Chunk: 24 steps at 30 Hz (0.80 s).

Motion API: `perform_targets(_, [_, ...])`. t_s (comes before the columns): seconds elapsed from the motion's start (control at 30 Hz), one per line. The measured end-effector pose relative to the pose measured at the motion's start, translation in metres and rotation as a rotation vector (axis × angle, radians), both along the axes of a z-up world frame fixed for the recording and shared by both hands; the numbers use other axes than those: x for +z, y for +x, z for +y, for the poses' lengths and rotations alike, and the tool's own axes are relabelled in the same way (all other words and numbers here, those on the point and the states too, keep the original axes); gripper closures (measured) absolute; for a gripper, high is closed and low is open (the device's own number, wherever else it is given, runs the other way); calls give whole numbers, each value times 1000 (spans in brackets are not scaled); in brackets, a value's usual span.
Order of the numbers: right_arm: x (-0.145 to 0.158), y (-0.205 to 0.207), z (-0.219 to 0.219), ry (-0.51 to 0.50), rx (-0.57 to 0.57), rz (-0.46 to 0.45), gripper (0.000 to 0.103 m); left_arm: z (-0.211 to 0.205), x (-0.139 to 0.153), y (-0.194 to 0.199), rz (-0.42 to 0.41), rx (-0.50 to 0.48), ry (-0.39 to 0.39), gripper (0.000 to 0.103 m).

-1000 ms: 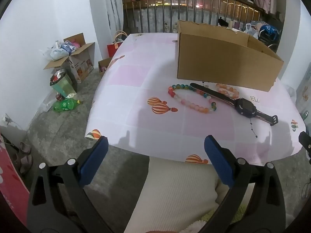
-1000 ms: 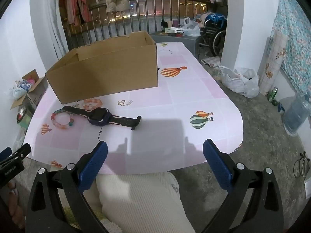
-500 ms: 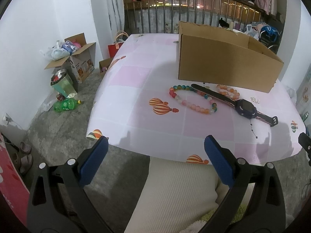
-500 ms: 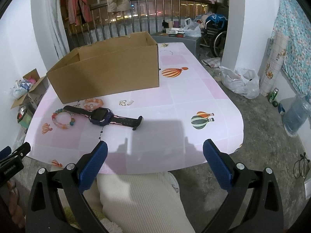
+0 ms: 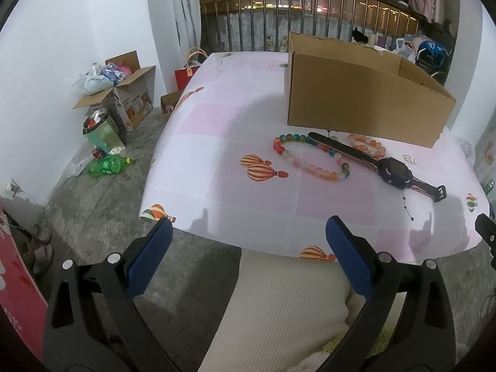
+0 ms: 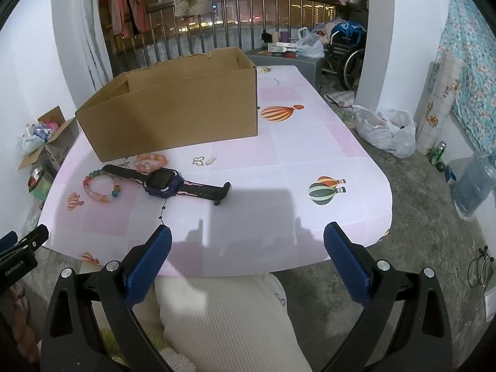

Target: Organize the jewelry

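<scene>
Table slightly nearer, two bracelets, one watch

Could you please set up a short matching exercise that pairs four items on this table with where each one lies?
Things:
1. dark blue smartwatch with black strap
2. multicoloured bead bracelet
3. orange and white bead bracelet
4. open brown cardboard box

Places:
A. closest to the box's front wall, behind the watch strap
B. at the back, behind all the jewellery
C. lying diagonally, one strap end resting over a bracelet
D. beside the twin orange balloon print, furthest to the left

Pairs: 1-C, 2-D, 3-A, 4-B
</scene>
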State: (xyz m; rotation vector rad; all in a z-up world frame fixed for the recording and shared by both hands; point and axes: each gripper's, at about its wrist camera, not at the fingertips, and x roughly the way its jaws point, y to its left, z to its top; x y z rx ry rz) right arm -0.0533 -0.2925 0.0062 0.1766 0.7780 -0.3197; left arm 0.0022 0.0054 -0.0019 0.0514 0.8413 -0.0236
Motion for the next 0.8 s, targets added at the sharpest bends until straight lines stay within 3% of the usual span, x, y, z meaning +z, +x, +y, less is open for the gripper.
perform_targets(0.8, [1, 0, 2, 0, 5, -3, 7, 2, 1, -3, 9, 9, -5, 7])
